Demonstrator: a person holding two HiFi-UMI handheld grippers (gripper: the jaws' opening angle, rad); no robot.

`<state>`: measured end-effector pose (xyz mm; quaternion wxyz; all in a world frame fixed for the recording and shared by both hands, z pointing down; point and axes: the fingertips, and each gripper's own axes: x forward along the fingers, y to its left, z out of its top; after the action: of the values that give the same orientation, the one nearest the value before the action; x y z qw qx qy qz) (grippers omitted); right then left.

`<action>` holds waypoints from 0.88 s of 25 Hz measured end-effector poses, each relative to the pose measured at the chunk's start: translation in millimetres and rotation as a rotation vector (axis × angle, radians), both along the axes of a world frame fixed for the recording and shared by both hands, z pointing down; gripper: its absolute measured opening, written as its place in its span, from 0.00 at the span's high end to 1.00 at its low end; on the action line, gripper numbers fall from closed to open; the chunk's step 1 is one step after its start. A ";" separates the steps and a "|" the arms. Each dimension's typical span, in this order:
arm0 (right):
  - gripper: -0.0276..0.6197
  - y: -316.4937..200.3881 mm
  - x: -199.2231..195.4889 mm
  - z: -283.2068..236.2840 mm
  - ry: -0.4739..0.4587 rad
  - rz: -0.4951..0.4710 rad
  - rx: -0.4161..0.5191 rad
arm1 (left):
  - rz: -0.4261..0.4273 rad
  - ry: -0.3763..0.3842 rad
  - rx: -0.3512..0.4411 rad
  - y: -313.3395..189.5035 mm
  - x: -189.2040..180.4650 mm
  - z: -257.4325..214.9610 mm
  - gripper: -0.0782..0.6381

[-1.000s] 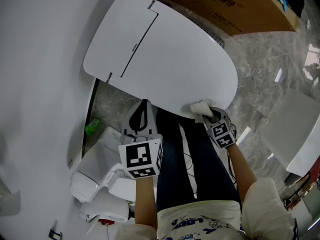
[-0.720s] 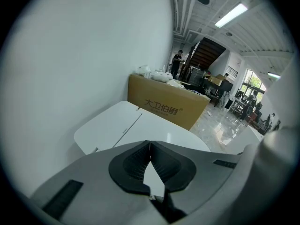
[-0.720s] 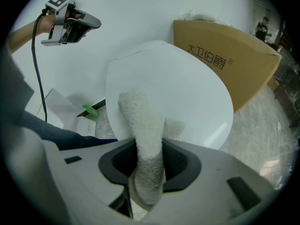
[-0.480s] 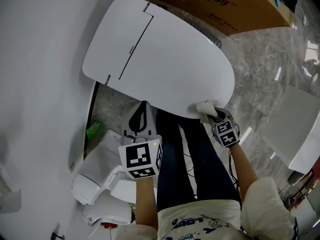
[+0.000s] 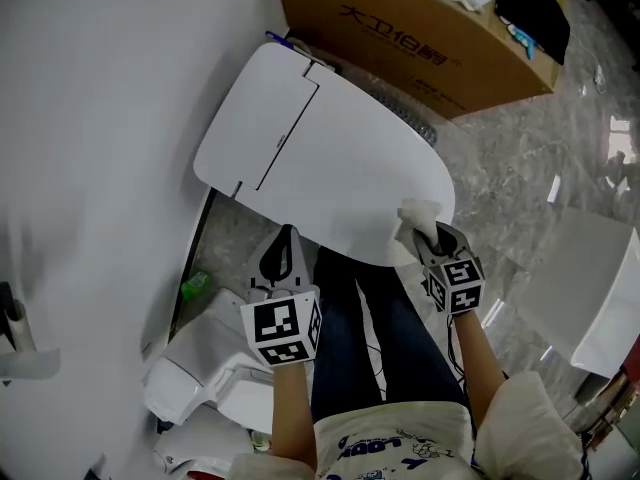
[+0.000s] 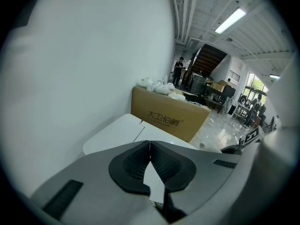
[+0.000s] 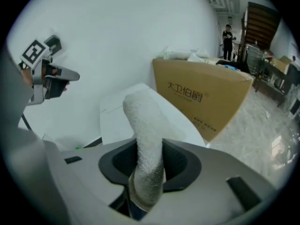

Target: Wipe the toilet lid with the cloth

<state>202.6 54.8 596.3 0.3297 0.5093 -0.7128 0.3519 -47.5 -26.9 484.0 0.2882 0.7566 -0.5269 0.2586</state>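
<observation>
My right gripper (image 5: 424,234) grasps the cloth (image 5: 416,214) at the lid's (image 5: 320,163) near edge. My left gripper (image 5: 287,234) has jaws clenched, empty.

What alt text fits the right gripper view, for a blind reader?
The right tool is shut on a white cloth that stands up between its jaws, with the closed white toilet lid just beyond it. A brown cardboard box stands behind the lid at right, and the left tool shows at upper left against a white wall.
</observation>
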 end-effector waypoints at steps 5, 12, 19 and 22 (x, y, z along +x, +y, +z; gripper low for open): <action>0.77 -70.0 -8.5 -91.0 -0.038 -0.007 0.187 | -0.050 -0.002 0.114 -28.6 -2.9 -65.2 0.88; 0.77 -129.7 -30.3 -233.1 -0.084 -0.006 0.411 | -0.091 -0.018 0.277 -51.9 -17.4 -181.9 0.88; 0.77 -160.3 -60.7 -359.7 -0.160 -0.023 0.595 | -0.134 0.005 0.436 -64.2 -25.0 -290.3 0.88; 0.77 -164.0 -71.8 -405.9 -0.182 -0.025 0.664 | -0.148 0.011 0.491 -62.7 -30.3 -330.0 0.88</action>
<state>130.8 -109.2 190.4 0.0854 0.5466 -0.8211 0.1404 -77.8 -89.6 154.1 0.1172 0.7647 -0.6262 0.0969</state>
